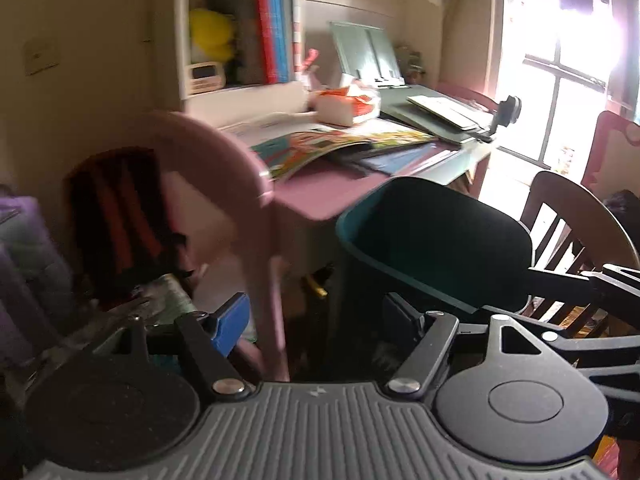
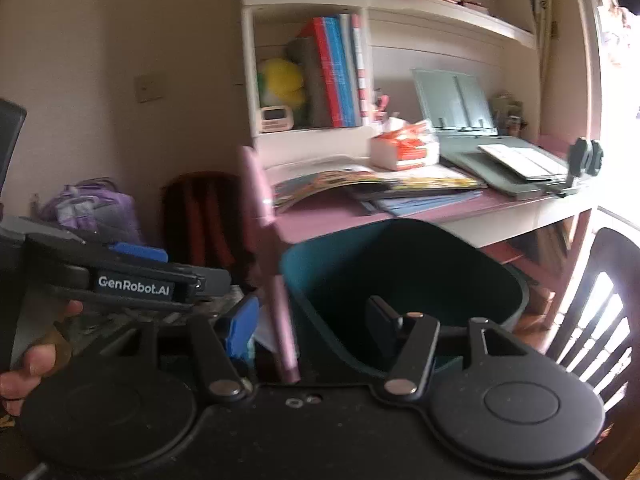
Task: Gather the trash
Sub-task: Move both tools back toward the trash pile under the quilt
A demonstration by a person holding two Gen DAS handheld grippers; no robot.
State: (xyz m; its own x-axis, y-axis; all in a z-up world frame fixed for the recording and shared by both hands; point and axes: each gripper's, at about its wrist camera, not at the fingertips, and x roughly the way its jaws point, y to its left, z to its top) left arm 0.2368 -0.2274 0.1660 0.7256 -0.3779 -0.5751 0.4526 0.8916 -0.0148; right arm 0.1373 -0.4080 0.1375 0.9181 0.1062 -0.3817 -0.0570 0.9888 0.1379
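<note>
A teal trash bin (image 1: 432, 236) stands on the floor beside the desk, and its inside is too dark to see. My left gripper (image 1: 318, 320) is open just short of the bin's near rim, with only a pink chair leg (image 1: 272, 292) showing in the gap behind its fingers. In the right wrist view the bin (image 2: 404, 280) sits right ahead. My right gripper (image 2: 310, 326) is open too, its right finger in front of the bin's mouth, with nothing held. A white and orange packet (image 2: 404, 146) lies on the desk.
A pink chair (image 1: 208, 148) stands left of the bin, a dark wooden chair (image 1: 568, 216) to its right. The pink-topped desk (image 2: 332, 212) carries books and folders. Bags (image 2: 96, 208) lean on the wall. A person's hand (image 2: 36, 356) holds the other gripper at the left edge.
</note>
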